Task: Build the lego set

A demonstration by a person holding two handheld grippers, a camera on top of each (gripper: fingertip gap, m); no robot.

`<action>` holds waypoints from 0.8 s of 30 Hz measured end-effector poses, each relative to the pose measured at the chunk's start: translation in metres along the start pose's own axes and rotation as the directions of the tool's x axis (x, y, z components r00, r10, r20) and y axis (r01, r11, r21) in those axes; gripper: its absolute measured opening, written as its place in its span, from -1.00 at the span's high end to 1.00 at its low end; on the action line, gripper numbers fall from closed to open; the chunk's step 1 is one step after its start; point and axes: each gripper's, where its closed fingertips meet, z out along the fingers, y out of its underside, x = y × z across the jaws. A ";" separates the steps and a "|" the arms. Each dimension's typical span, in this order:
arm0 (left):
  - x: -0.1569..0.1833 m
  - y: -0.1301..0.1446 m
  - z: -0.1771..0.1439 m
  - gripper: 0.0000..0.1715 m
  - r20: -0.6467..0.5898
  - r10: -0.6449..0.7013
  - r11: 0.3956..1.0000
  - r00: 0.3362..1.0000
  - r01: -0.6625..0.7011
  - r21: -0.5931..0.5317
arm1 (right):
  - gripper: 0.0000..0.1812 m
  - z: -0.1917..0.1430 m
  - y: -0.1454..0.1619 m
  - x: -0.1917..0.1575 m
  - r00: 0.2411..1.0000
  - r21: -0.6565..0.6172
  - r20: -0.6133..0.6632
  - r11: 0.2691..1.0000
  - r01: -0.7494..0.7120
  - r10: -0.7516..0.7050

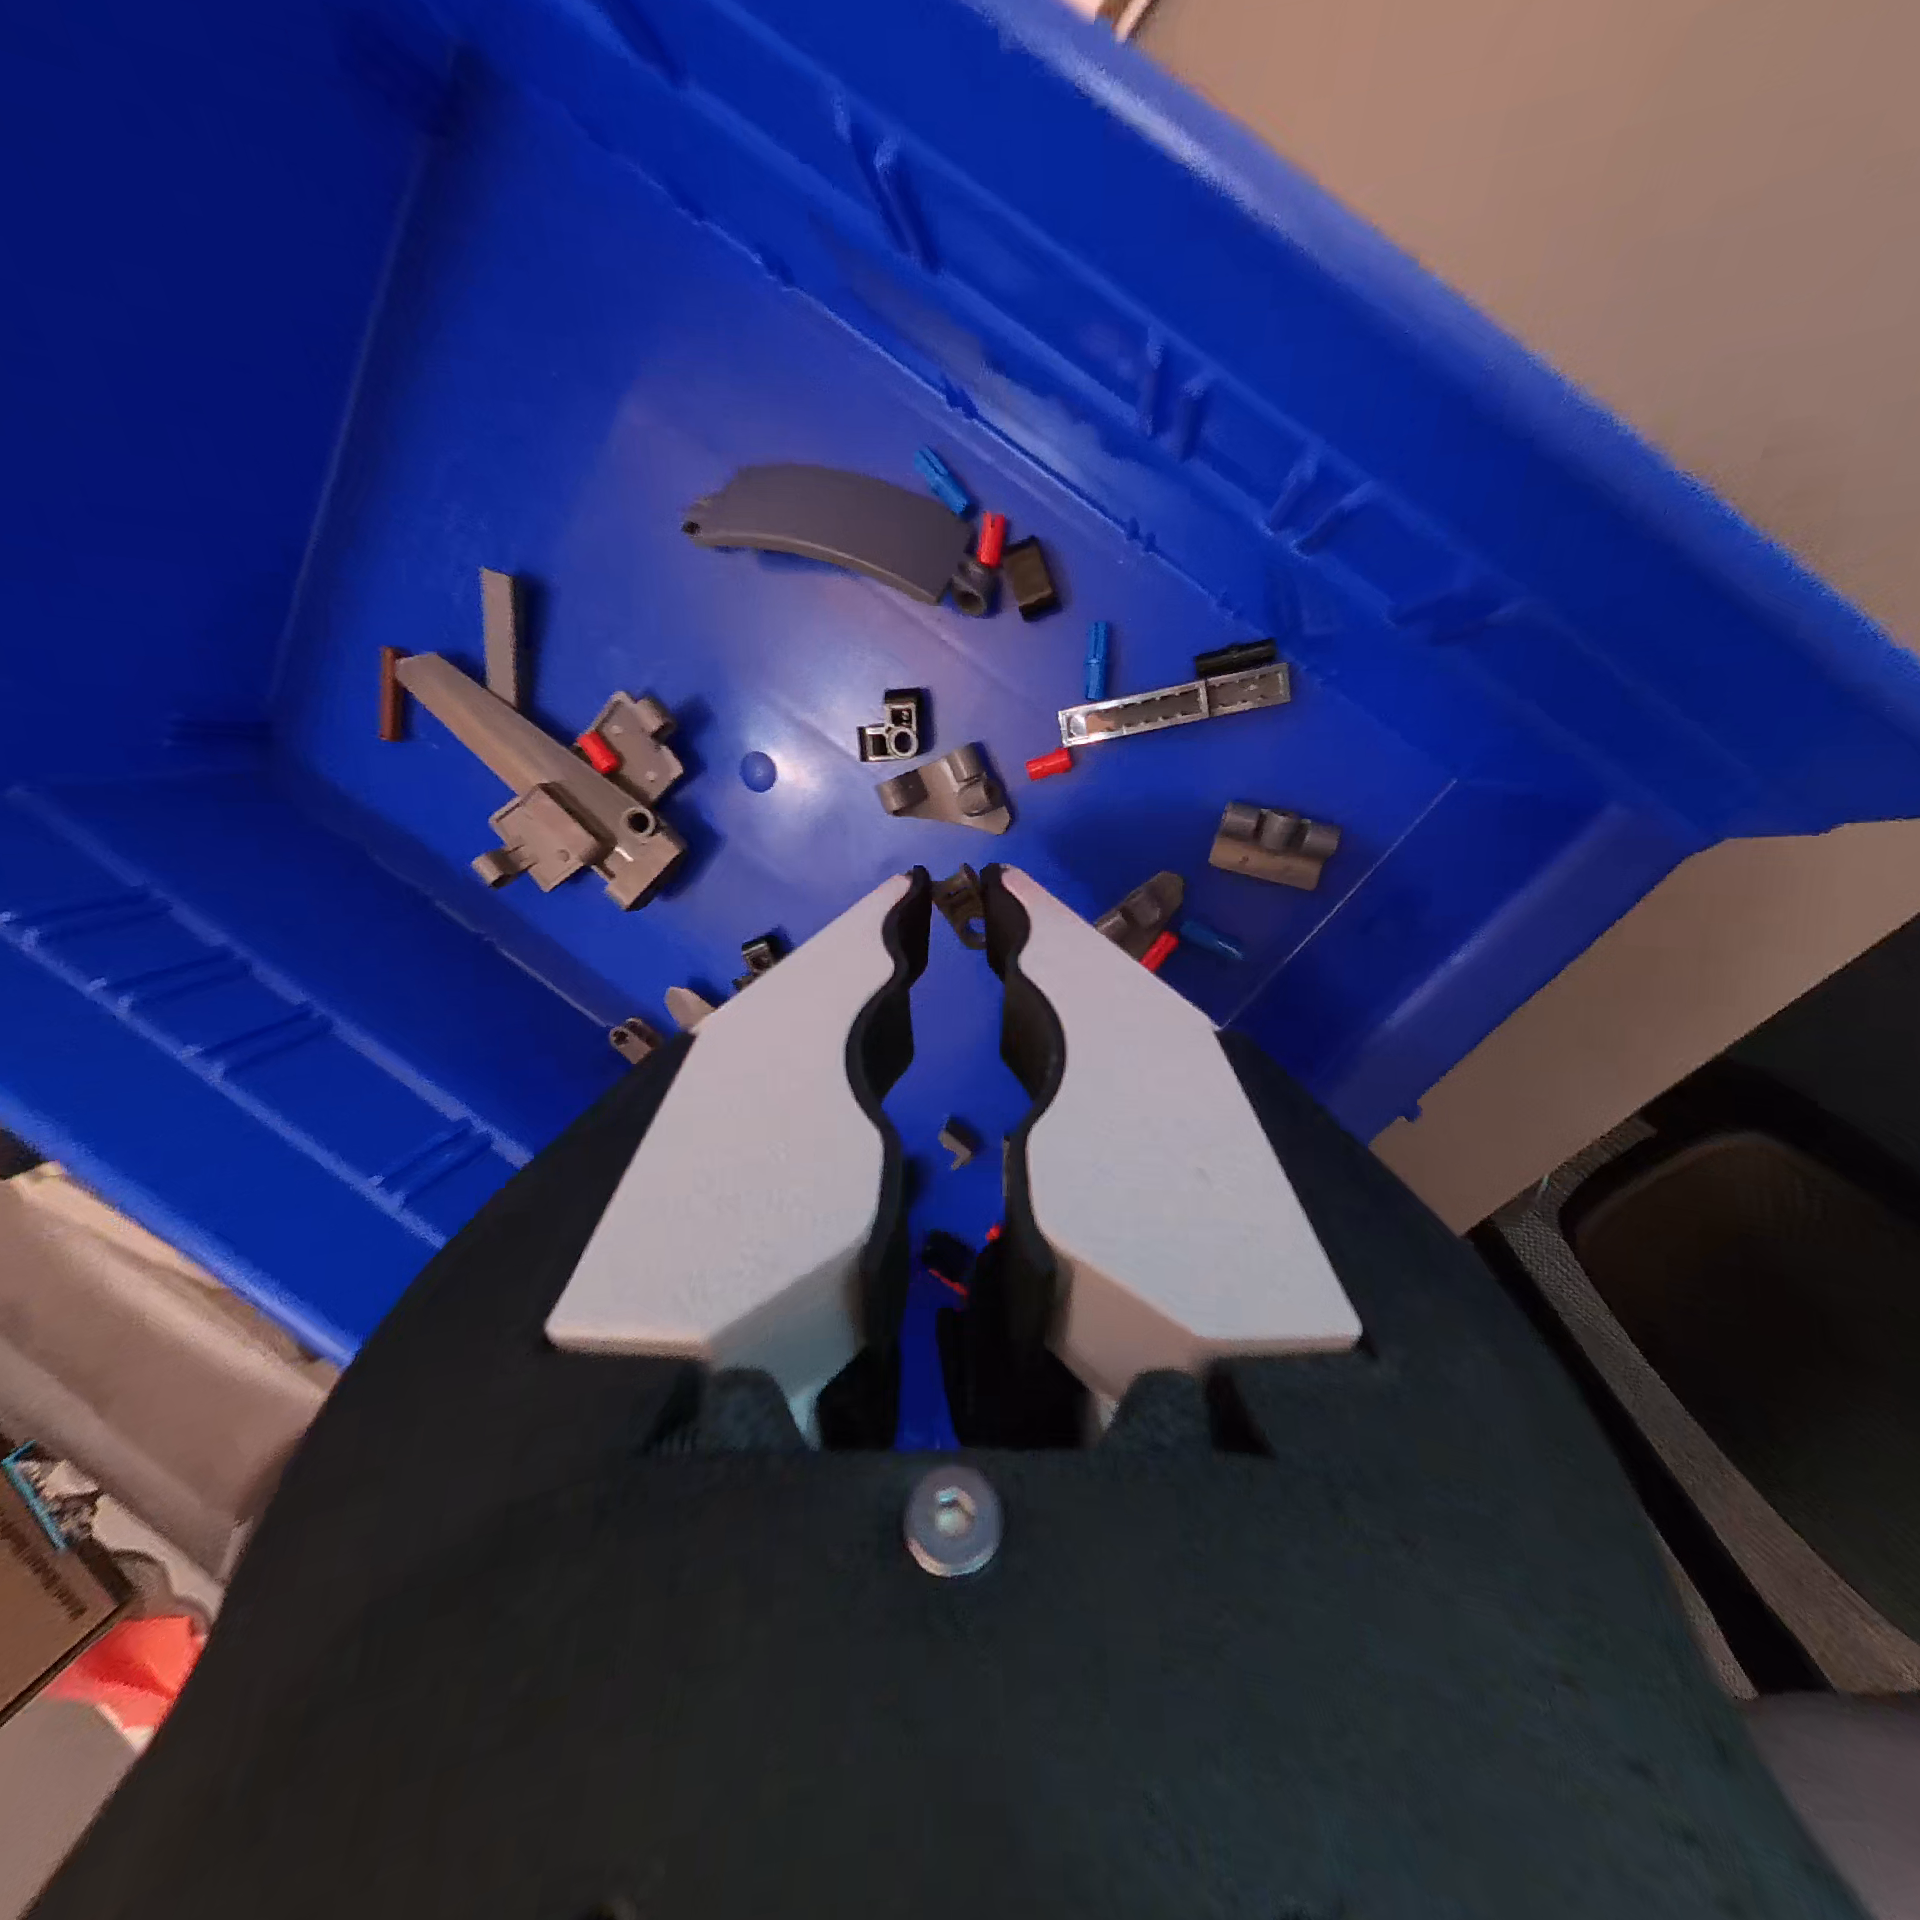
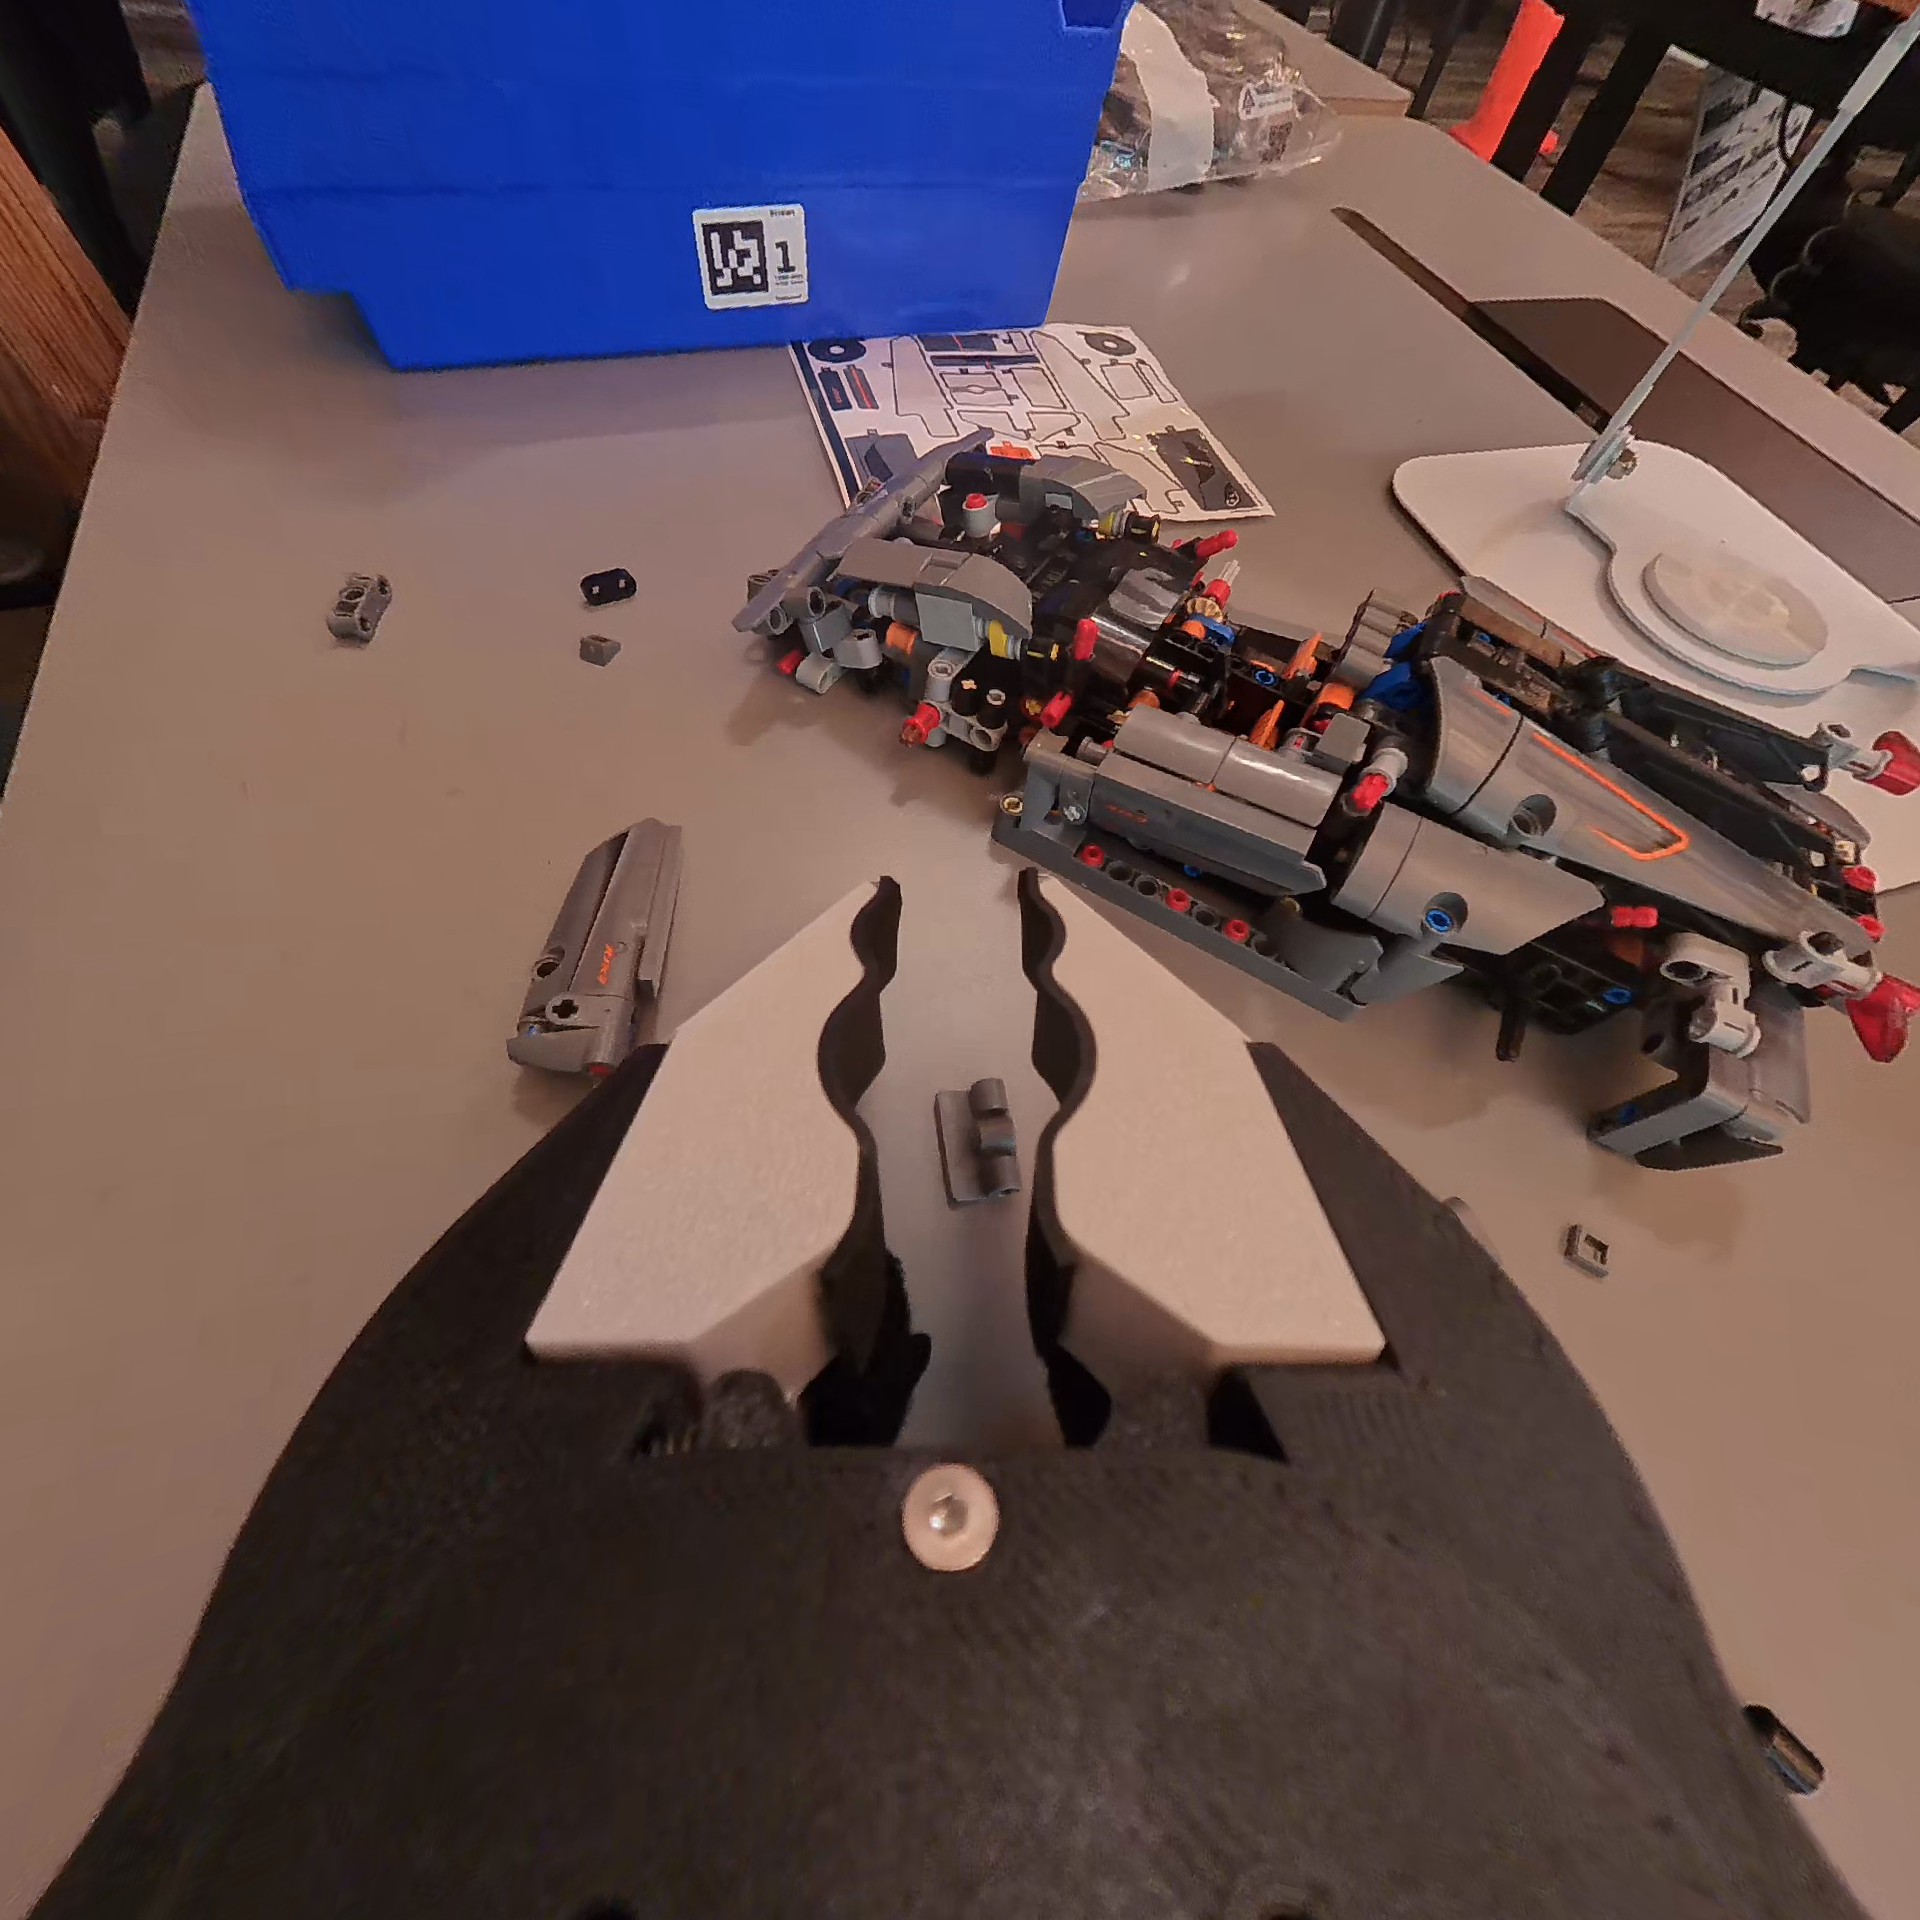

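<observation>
Your left tool (image 1: 954,878) sits in the blue bin (image 1: 312,416), tips nearly together on a small dark grey piece (image 1: 961,902) pinched right at their ends; its long axis I cannot tell. Your right tool (image 2: 958,883) is apart over the table (image 2: 260,935), a grey clip piece (image 2: 977,1141) lying between its fingers, lengthwise along them.
</observation>
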 end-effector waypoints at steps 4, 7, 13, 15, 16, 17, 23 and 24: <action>-0.001 -0.018 -0.020 0.90 0.040 0.015 0.999 0.999 -0.017 0.040 | 0.77 -0.002 -0.002 -0.001 1.000 0.016 0.003 1.000 0.007 -0.007; -0.001 -0.032 -0.036 0.90 0.075 0.035 0.998 0.997 -0.039 0.047 | 0.75 -0.002 -0.002 -0.002 0.999 0.017 -0.011 0.999 0.031 -0.031; 0.006 -0.073 -0.064 0.91 0.132 0.092 0.992 0.987 -0.103 0.079 | 0.73 0.001 -0.005 -0.010 0.994 -0.002 -0.020 0.995 0.104 -0.104; 0.014 -0.091 -0.069 0.91 0.134 0.121 0.986 0.984 -0.135 0.097 | 0.73 0.000 -0.006 -0.010 0.992 -0.006 -0.032 0.993 0.118 -0.119; 0.019 -0.100 -0.070 0.91 0.132 0.135 0.983 0.982 -0.150 0.107 | 0.73 -0.001 -0.006 -0.010 0.992 -0.005 -0.036 0.993 0.121 -0.122; 0.024 -0.109 -0.070 0.91 0.133 0.153 0.979 0.979 -0.168 0.114 | 0.73 -0.002 -0.007 -0.010 0.992 0.000 -0.041 0.993 0.121 -0.121; 0.065 -0.163 -0.060 0.91 0.094 0.253 0.949 0.963 -0.266 0.168 | 0.73 -0.008 -0.012 -0.007 0.991 0.022 -0.064 0.993 0.119 -0.117; 0.071 -0.170 -0.058 0.91 0.092 0.265 0.945 0.960 -0.277 0.176 | 0.73 -0.009 -0.012 -0.007 0.991 0.024 -0.068 0.992 0.120 -0.118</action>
